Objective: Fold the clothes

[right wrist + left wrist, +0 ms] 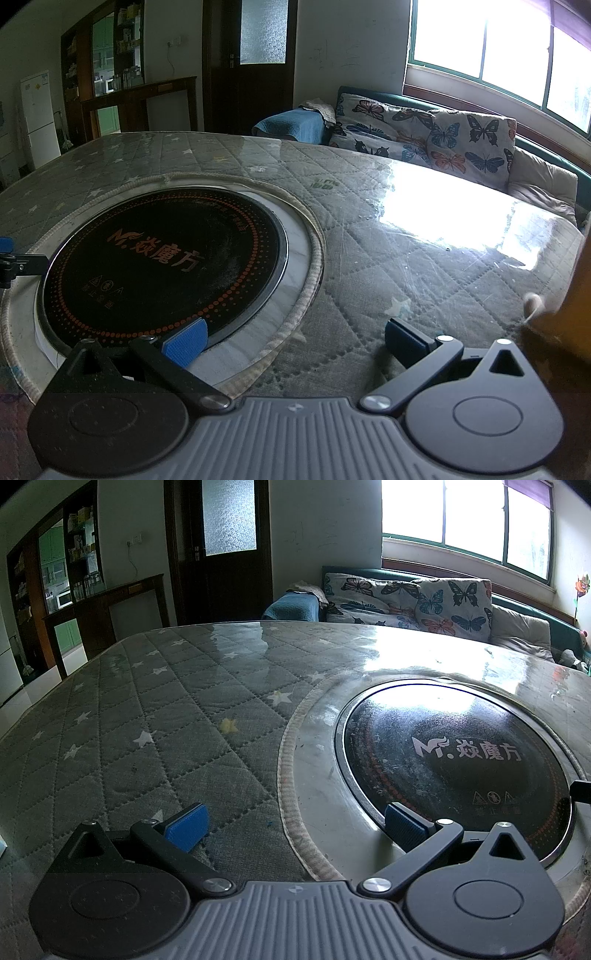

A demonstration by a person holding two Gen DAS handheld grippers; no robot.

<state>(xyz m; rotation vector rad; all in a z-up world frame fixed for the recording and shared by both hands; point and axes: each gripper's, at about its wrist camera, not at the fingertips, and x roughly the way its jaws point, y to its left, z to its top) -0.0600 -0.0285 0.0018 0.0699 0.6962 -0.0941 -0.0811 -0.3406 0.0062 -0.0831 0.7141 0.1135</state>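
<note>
No garment shows plainly in either view. My left gripper (pixel 295 825) is open and empty, low over the quilted grey star-patterned table cover (pixel 147 709). My right gripper (pixel 295 341) is open and empty, low over the same cover (pixel 388 258). A blurred brownish-orange shape (pixel 561 295) fills the right edge of the right wrist view; I cannot tell what it is. The tip of the left gripper (pixel 11 262) shows at the left edge of the right wrist view.
A round black induction cooktop (pixel 454 760) is set into the table's middle, also in the right wrist view (pixel 162 266). Behind the table stands a sofa with butterfly cushions (pixel 417 598), a dark door (pixel 225 550) and wooden shelves (pixel 74 590).
</note>
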